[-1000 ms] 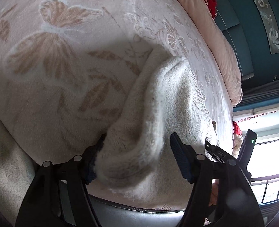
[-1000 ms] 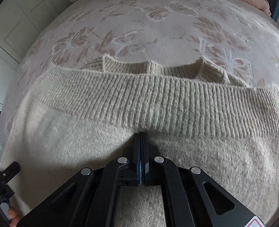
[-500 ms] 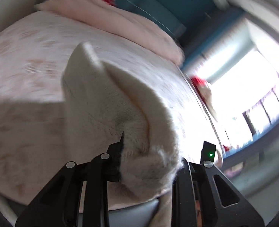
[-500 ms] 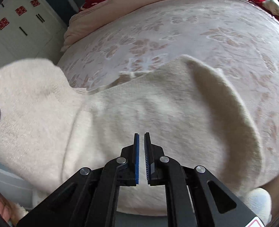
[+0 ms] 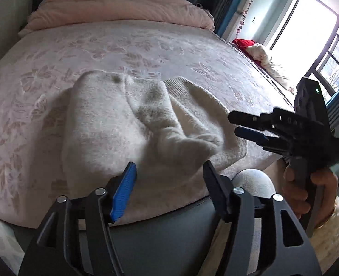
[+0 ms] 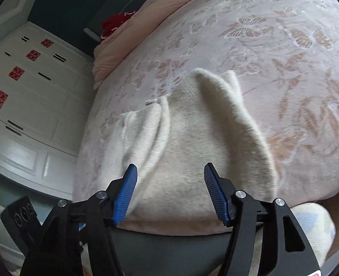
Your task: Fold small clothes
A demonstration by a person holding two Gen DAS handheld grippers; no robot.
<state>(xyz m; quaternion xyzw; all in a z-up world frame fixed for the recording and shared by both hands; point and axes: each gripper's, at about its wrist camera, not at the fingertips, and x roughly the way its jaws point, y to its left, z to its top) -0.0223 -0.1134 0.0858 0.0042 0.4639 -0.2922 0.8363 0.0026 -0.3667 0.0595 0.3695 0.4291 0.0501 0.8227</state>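
cream sweater (image 5: pixel 114 124) lies folded on butterfly-print bedspread (image 5: pixel 31 78), near the front edge. left gripper (image 5: pixel 168 179) and right gripper (image 6: pixel 170 184) jaws opening, nothing between them. no readable writing; red square stickers (image 6: pixel 16 73) on wardrobe illegible.

Cream knit sweater (image 5: pixel 114 124) folded on bed

Ahead of both tongs, the cream sweater (image 5: pixel 114 124) is fuzzy, matt knit; the bedspread (image 6: pixel 284 53) beneath is soft woven cloth; the gripper pads (image 6: pixel 125 193) are ribbed blue rubber
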